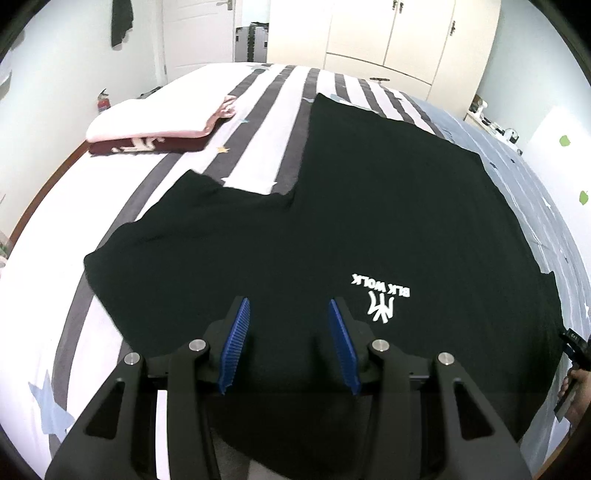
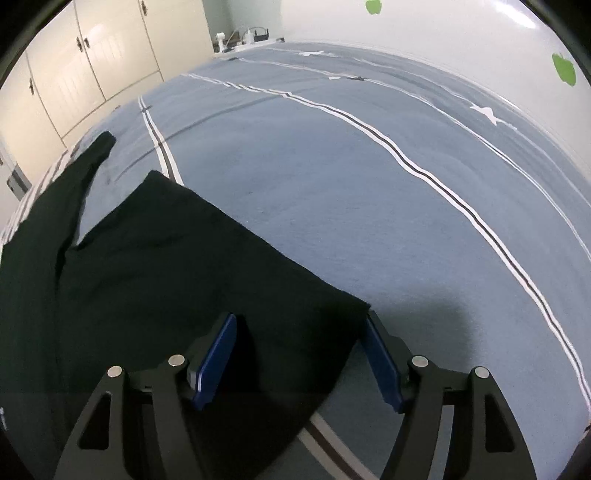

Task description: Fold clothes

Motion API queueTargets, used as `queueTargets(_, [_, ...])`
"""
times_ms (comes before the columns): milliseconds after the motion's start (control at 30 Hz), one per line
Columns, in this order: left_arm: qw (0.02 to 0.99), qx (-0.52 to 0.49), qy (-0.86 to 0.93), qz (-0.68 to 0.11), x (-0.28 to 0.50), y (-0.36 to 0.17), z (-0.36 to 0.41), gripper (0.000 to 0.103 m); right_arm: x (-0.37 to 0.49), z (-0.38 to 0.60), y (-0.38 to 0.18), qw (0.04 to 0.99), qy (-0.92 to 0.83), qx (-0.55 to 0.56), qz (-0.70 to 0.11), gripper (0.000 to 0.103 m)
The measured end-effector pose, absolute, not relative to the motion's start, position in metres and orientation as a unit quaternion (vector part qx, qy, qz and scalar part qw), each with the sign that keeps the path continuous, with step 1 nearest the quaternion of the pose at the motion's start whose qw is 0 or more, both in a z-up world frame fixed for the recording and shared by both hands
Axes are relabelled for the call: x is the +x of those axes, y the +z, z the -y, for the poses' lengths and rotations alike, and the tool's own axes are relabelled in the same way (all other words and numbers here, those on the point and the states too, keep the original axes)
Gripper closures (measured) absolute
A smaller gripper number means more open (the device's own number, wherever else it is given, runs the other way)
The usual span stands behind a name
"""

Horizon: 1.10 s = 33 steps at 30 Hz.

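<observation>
Left gripper (image 1: pixel 289 343) hanging with jaws spread wide, gripping nothing, above chest of black T-shirt (image 1: pixel 332 221). White "BLK WOLK" print (image 1: pixel 382 297) sitting just right of its blue pads (image 1: pixel 236 343).

Right gripper (image 2: pixel 299 360) also standing released, jaws straddling sleeve (image 2: pixel 221 266) edge, nothing pinched.

T-shirt lying spread flat on bed (image 1: pixel 258 122), across striped and blue bedding (image 2: pixel 369 203).

Folded stack (image 1: pixel 155 127) sitting far left on bed, well apart. Wardrobe (image 1: pixel 388 33) standing behind.
</observation>
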<state>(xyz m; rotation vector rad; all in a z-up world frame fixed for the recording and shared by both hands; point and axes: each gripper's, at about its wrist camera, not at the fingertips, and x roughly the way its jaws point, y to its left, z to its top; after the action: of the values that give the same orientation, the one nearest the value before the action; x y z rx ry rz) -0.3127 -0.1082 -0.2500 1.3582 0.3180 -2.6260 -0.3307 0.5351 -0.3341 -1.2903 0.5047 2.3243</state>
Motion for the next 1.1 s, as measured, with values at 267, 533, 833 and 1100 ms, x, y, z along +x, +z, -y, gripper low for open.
queueTargets(267, [0.096, 0.453, -0.873, -0.151, -0.286, -0.259, 0.175, 0.061, -0.334, -0.476, -0.265, 0.179, 0.874, -0.431, -0.140, 0.099])
queueTargets(533, [0.100, 0.445, -0.871, -0.182, -0.252, -0.247, 0.291, 0.062, -0.347, -0.227, -0.162, 0.009, 0.929, -0.370, -0.026, 0.099])
queueTargets(833, [0.083, 0.418, -0.886, -0.183, -0.225, -0.228, 0.395, 0.062, -0.349, 0.116, -0.171, -0.240, 0.888, -0.392, -0.033, 0.099])
queueTargets(1100, [0.083, 0.423, -0.876, -0.214, -0.215, -0.247, 0.424, 0.062, -0.335, 0.247, -0.275, -0.280, 0.829, -0.484, 0.010, 0.099])
